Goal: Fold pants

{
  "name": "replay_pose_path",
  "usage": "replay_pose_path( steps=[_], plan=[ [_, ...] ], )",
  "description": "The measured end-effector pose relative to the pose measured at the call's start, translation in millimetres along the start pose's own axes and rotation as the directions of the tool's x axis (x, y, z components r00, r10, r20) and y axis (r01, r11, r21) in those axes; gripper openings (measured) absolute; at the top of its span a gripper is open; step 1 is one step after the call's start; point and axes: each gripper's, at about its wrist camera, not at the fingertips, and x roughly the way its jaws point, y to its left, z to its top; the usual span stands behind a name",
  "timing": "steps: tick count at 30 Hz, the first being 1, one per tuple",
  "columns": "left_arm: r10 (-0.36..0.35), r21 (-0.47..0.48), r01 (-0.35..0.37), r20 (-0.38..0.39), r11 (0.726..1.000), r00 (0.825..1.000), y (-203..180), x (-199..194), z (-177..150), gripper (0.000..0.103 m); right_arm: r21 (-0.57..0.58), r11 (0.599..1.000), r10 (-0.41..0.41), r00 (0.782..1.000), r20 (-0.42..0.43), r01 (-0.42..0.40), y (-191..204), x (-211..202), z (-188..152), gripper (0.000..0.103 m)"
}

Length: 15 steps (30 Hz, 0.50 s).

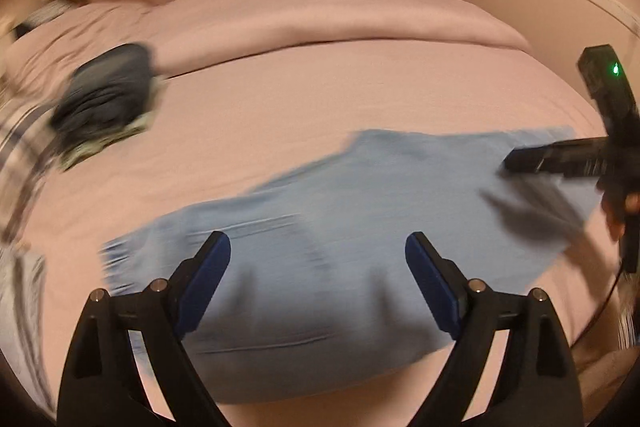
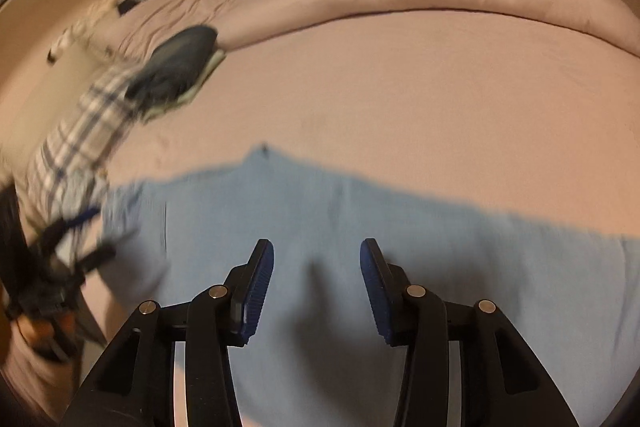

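Note:
Light blue pants (image 1: 320,227) lie spread flat on the pink bed sheet (image 1: 300,99); they also fill the lower half of the right wrist view (image 2: 400,247). My left gripper (image 1: 318,247) hangs open and empty over the pants near their left end. My right gripper (image 2: 317,255) is open and empty above the middle of the pants. The right gripper also shows from the side in the left wrist view (image 1: 520,163), over the pants' right end. The left gripper shows blurred at the left edge of the right wrist view (image 2: 80,239).
A dark folded garment (image 1: 108,95) on a pale one lies at the back left, also seen in the right wrist view (image 2: 176,67). A plaid cloth (image 2: 80,143) lies along the left edge. A rolled pink duvet (image 1: 320,15) crosses the far side.

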Motion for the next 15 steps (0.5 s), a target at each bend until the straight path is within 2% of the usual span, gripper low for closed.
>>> replay_pose_path(
  steps=[2, 4, 6, 7, 8, 9, 10, 11, 12, 13, 15],
  plan=[
    [-0.020, 0.056, 0.022, -0.034, 0.998, 0.999, -29.3, 18.5, 1.6, 0.090, -0.019, 0.999, -0.043, 0.999, -0.030, 0.042, -4.2, 0.7, -19.2, 0.045],
    [-0.052, 0.086, 0.060, -0.094, 0.994, 0.994, -53.7, 40.6, -2.1, 0.089, -0.039, 0.996, -0.085, 0.992, -0.097, 0.081, -3.3, 12.2, -42.2, 0.046],
    [-0.078, 0.094, 0.093, -0.154, 0.991, 0.985, -66.7, 59.1, -12.3, 0.089, -0.117, 0.989, -0.102, 0.993, -0.056, 0.095, 4.5, 4.0, -61.2, 0.047],
    [-0.062, 0.107, 0.086, -0.205, 0.991, 0.977, -72.0, 70.0, -21.0, 0.089, -0.136, 0.987, -0.100, 0.993, -0.066, 0.090, 6.2, -1.1, -65.9, 0.047],
    [-0.055, 0.107, 0.078, -0.201, 0.991, 0.978, -73.6, 71.5, -27.3, 0.089, -0.123, 0.990, -0.076, 0.994, -0.077, 0.066, 2.7, -11.0, -71.0, 0.047],
    [-0.079, 0.086, 0.095, -0.176, 0.992, 0.981, -68.8, 66.9, -29.9, 0.090, -0.082, 0.996, -0.039, 0.996, -0.081, 0.032, -5.3, -21.4, -74.4, 0.047],
    [-0.098, 0.068, 0.112, -0.187, 0.991, 0.978, -64.3, 65.8, -30.5, 0.090, -0.030, 1.000, 0.000, 0.997, -0.073, -0.002, -16.2, -32.4, -77.0, 0.047],
    [-0.114, 0.045, 0.125, -0.197, 0.991, 0.974, -58.0, 64.1, -31.0, 0.090, 0.053, 0.998, 0.033, 0.999, -0.043, -0.031, -34.3, -48.2, -81.7, 0.047],
    [-0.121, 0.027, 0.130, -0.205, 0.991, 0.971, -51.5, 61.3, -31.2, 0.090, 0.152, 0.988, 0.033, 0.999, -0.002, -0.032, -58.0, -65.6, -87.6, 0.047],
    [-0.125, 0.020, 0.132, -0.210, 0.991, 0.970, -48.4, 58.9, -30.8, 0.090, 0.232, 0.972, 0.018, 0.999, 0.031, -0.024, -78.4, -78.2, -93.3, 0.047],
    [-0.131, 0.000, 0.134, -0.214, 0.991, 0.968, -44.7, 53.1, -27.7, 0.090, 0.454, 0.890, -0.028, 0.992, 0.127, -0.033, -133.3, -110.0, -113.7, 0.048]
  ],
)
